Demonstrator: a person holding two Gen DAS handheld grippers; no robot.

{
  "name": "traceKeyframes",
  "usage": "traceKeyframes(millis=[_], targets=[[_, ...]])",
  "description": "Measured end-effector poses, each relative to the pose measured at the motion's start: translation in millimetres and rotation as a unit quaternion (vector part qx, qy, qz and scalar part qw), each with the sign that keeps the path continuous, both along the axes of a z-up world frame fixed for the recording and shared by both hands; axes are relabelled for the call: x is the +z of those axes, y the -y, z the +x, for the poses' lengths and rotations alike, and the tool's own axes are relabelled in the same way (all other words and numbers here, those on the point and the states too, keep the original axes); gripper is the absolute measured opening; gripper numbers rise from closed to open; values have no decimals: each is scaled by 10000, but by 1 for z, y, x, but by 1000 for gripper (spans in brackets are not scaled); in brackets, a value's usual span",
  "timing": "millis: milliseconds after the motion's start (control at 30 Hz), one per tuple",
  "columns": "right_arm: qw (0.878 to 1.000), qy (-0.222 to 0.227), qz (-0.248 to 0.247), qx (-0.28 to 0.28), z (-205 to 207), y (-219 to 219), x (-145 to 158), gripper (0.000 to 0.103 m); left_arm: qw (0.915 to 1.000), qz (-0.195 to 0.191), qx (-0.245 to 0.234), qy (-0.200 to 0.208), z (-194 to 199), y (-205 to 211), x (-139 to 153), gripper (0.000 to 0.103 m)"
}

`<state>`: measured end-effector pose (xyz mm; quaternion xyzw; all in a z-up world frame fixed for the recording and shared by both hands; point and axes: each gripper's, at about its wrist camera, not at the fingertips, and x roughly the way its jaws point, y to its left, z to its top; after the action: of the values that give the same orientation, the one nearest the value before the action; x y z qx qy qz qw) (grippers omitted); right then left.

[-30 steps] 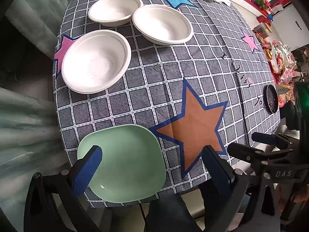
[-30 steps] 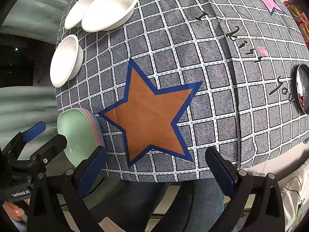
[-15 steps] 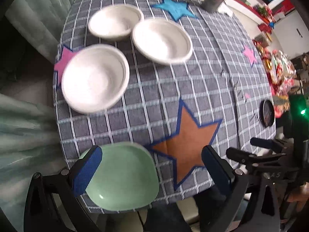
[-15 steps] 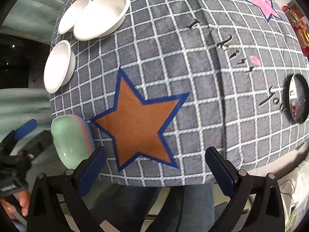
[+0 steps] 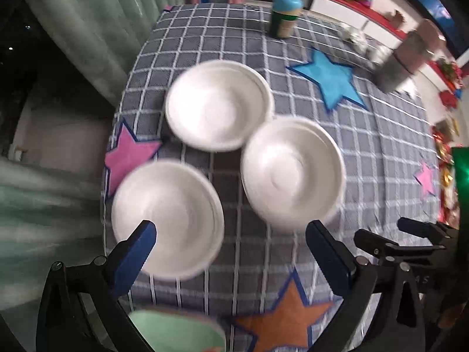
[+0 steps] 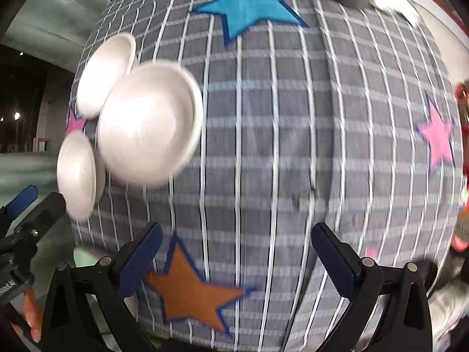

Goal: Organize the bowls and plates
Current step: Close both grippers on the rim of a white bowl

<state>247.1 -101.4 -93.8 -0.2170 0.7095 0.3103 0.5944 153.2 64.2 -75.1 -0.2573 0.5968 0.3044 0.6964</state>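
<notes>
Three white bowls stand in a cluster on the checked tablecloth (image 5: 381,146): a near-left bowl (image 5: 167,217), a far bowl (image 5: 218,104) and a right bowl (image 5: 293,171). A green plate (image 5: 176,333) on a pink one lies at the table's near edge. My left gripper (image 5: 231,252) is open and empty, just short of the bowls. My right gripper (image 6: 237,252) is open and empty over the cloth, with the bowls (image 6: 149,123) to its far left. Both views are blurred.
A green-lidded jar (image 5: 284,14) and a grey cylinder (image 5: 407,58) stand at the table's far side. Blue (image 5: 331,79), orange (image 6: 190,290) and pink (image 6: 436,138) stars mark the cloth. Curtains hang at left. Red clutter lies off the right edge.
Both grippers have moved forward over the table and tilted up. The bowls are now larger and nearer in both views; the green plate has slid to the bottom edge. Both stay open.
</notes>
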Motion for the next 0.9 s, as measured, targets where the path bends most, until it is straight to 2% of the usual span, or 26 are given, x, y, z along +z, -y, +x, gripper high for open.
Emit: traceKeyframes(millis=[133, 300, 433, 500, 533, 567, 600, 633, 700, 900], targets=[[9999, -37, 98, 10, 20, -24, -19, 102, 9996, 56, 49, -277, 26, -14, -26, 94], [9997, -170, 145, -62, 31, -39, -42, 102, 9985, -212, 74, -495, 44, -23, -53, 75], [9996, -194, 162, -94, 31, -41, -50, 99, 9973, -314, 8, -660, 51, -23, -68, 70], [9994, -260, 217, -79, 29, -45, -52, 78, 9971, -362, -61, -664, 56, -21, -71, 69], [9994, -261, 208, -57, 26, -50, -54, 73, 9970, -385, -107, -663, 59, -19, -73, 68], [9994, -281, 216, -25, 22, -52, -56, 63, 9969, -410, -164, -650, 63, -17, -74, 66], [9991, -348, 247, -4, 21, -54, -59, 50, 9967, -425, -226, -652, 66, -14, -74, 60], [9985, -458, 293, 7, 19, -56, -62, 44, 9962, -461, -299, -675, 69, -11, -77, 56], [9971, -647, 387, 55, 13, -63, -66, 23, 9953, -570, -378, -693, 74, -7, -80, 43], [9964, -741, 398, 71, 5, -52, -67, 21, 9946, -619, -552, -631, 78, 12, -78, 43]])
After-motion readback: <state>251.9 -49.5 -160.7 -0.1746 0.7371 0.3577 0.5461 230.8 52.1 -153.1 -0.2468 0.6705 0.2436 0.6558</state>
